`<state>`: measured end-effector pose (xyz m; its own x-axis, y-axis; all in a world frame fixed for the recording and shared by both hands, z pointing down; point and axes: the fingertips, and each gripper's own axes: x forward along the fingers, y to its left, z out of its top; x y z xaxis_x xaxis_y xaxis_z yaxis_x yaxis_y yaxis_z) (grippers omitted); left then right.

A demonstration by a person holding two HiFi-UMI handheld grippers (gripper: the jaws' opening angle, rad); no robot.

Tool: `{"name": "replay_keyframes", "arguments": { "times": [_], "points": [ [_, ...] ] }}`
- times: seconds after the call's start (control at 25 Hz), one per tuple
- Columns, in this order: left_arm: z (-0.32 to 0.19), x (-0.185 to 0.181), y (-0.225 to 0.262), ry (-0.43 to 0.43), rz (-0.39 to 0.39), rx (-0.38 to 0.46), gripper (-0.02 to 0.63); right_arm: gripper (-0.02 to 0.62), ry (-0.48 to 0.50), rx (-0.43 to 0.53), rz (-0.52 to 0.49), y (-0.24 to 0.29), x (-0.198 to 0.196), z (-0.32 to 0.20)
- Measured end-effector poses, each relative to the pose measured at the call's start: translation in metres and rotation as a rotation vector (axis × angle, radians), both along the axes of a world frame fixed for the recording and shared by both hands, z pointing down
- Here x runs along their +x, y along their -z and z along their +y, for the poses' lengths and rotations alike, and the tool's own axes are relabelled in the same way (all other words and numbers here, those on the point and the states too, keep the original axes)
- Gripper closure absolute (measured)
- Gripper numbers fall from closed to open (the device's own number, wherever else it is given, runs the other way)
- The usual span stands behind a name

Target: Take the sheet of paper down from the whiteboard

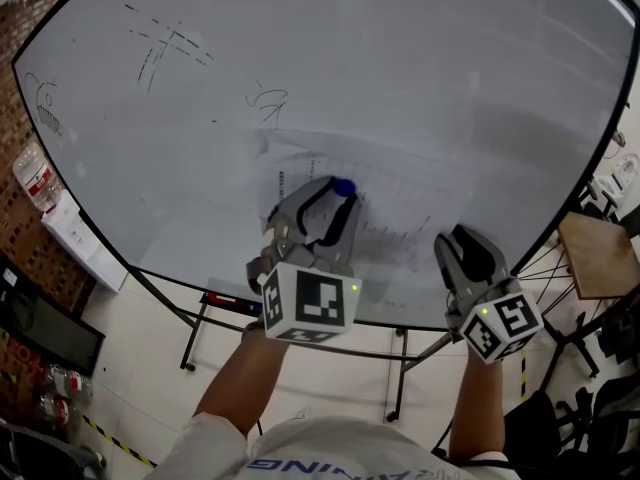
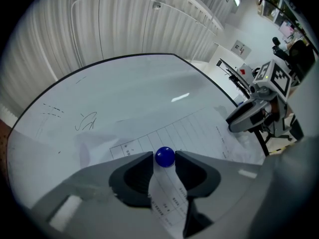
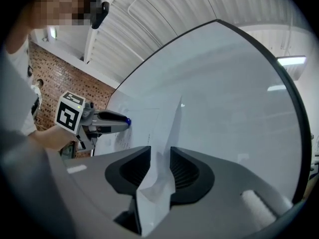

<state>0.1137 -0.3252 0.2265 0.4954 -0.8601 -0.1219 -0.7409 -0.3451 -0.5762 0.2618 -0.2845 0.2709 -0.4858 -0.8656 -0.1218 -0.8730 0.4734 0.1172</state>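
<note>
While the sheet of paper [image 1: 420, 198] is hanging low on the whiteboard [image 1: 400, 58], the left tool [image 2: 165, 157] is pinching the blue magnet [image 2: 165, 156] on it; the right tool [image 3: 160, 156] is gaping wide around a loose fold; bare board is spreading above.
</note>
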Motion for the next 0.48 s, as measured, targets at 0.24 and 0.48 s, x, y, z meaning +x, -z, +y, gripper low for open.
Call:
{"name": "replay_keyframes", "arguments": {
  "times": [0.24,0.48],
  "points": [
    [0.0006,0.0007,-0.0003,-0.011,0.005,-0.008,0.458,0.549,-0.004,0.009,-0.013,0.0003,0.0022,-0.0024],
    [0.0014,0.0016,-0.0002,-0.005,-0.008,0.007,0.469,0.587,-0.009,0.031,0.0,0.0037,0.0022,-0.001]
  ]
}}
